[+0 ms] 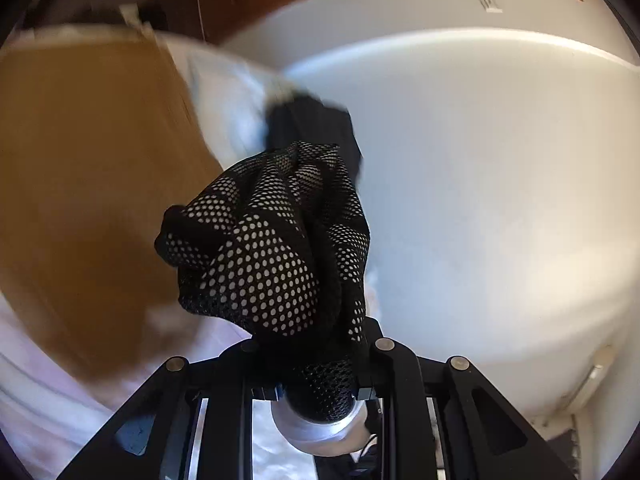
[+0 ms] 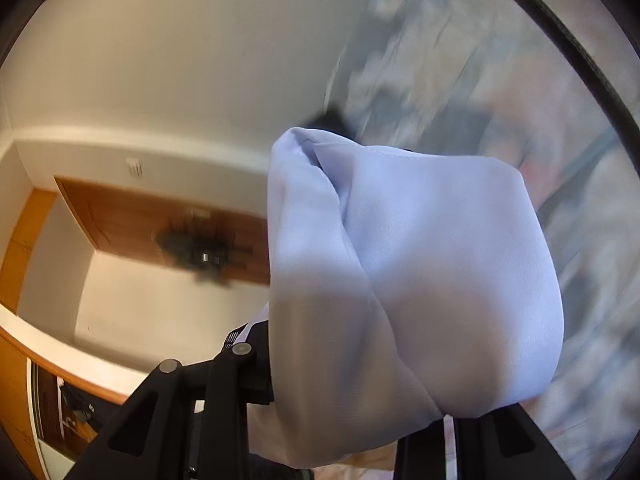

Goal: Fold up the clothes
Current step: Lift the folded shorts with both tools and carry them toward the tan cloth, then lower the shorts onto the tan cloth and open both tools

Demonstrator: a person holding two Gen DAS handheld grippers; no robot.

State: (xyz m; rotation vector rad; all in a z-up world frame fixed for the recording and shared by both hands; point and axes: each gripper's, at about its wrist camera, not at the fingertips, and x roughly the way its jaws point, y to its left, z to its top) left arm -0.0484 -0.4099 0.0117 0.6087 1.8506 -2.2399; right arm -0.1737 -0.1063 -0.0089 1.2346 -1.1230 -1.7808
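- Your left gripper [image 1: 320, 394] is pinching a bunch of black mesh fabric [image 1: 272, 248]; the cloth is squeezed between the two fingers and balloons up in front of the lens, hiding the fingertips.
- Past the mesh, farther from you, a solid black stretch of the garment [image 1: 316, 128] runs on to meet pale cloth at the far left, blurred.
- Your right gripper [image 2: 352, 404] is closed on a fold of pale lavender-white cloth [image 2: 408, 272]; the fabric is gathered between the fingers and bulges over them, so the tips are covered.
- A dark edge of garment [image 2: 332, 120] peeks out just behind the top of that pale fold.
- In the right wrist view, your left gripper shows as a dark blurred shape [image 2: 204, 256] off to the left, well apart from the right one.
- Behind the cloth in both views you have a white wall [image 1: 500, 200] and a brown wooden door [image 2: 168, 224].
- A blurred tan surface [image 1: 88, 184] fills the left of the left wrist view; you cannot tell what it is.
- To the right of the right wrist view, the background is a smeared grey and pink pattern [image 2: 480, 80], too blurred to name.
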